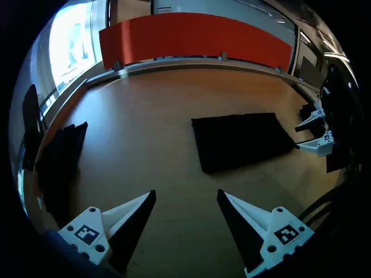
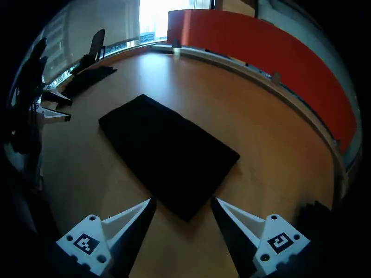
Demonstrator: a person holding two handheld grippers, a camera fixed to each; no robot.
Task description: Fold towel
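Warm brown wood for the tabletop (image 1: 139, 106), broad and smooth, with a red screen (image 1: 195, 37) standing along its far edge and a bright window (image 1: 69, 41) off to one side. Black towel (image 2: 167, 153) lying flat as a folded rectangle near the middle. Left hand-held gripper (image 1: 185, 192) spread wide and empty, over plain wood short of the towel. Right hand-held gripper (image 2: 182, 199) likewise wide, with the towel's near corner seen between its fingers. Dark cloth heap (image 1: 60, 153) near the window-side edge.

A smooth tan wooden tabletop (image 1: 153, 116) meets a long red divider panel (image 1: 195, 39) (curved by the lens); bright daylight floods the tall window (image 1: 69, 41).
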